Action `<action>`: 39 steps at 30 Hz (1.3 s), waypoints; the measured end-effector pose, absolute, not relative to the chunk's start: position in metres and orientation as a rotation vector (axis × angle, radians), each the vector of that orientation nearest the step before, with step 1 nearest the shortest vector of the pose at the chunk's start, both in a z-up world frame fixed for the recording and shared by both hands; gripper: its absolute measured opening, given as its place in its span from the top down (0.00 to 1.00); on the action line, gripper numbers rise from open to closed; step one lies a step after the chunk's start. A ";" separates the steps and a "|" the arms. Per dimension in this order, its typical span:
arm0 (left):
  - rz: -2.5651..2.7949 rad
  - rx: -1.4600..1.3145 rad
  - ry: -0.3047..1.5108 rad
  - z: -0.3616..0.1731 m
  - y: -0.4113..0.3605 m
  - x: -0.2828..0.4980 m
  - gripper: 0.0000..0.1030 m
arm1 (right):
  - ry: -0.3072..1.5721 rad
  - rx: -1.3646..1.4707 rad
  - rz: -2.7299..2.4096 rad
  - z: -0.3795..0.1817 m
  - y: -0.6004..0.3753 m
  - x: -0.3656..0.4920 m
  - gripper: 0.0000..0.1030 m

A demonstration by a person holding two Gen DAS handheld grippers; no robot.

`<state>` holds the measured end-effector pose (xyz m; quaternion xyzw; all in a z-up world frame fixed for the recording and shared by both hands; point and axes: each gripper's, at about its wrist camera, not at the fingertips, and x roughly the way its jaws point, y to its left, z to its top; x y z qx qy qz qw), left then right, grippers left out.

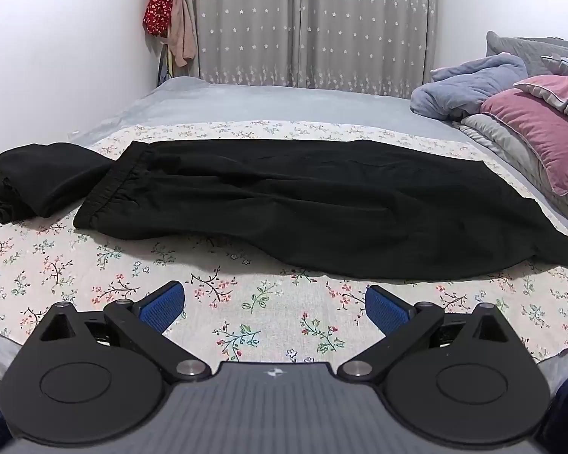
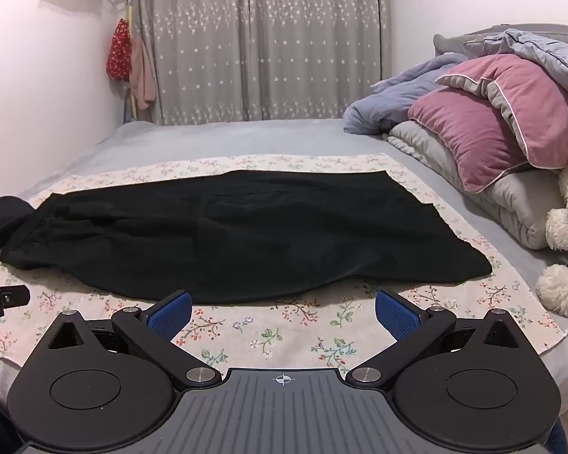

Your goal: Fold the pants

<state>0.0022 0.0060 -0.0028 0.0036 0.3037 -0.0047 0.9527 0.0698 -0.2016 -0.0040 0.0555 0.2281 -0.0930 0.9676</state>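
Black pants lying flat on the bed, both grippers hanging back empty.

The black pants (image 1: 284, 204) are lying across the middle of the frame on a floral cloth (image 1: 246, 302), already doubled leg on leg, waistband at left, likely spread ready for a crosswise fold. The left hand-held gripper (image 1: 274, 304) and right hand-held gripper (image 2: 283, 312) are hovering at the bottom edge, jaws spread wide, gripping nothing. A folded black garment (image 1: 38, 181) is sitting at left, probably finished.
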 end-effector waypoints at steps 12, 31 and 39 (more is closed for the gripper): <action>0.013 -0.008 0.635 0.000 0.003 0.002 0.00 | 0.459 0.117 -0.193 -0.001 -0.200 0.067 0.00; 0.011 -0.010 0.632 0.000 0.001 0.001 0.00 | 0.470 0.099 -0.224 -0.001 -0.201 0.066 0.00; -0.048 -0.020 0.636 -0.001 -0.002 0.000 0.00 | 0.468 0.098 -0.227 0.001 -0.202 0.065 0.00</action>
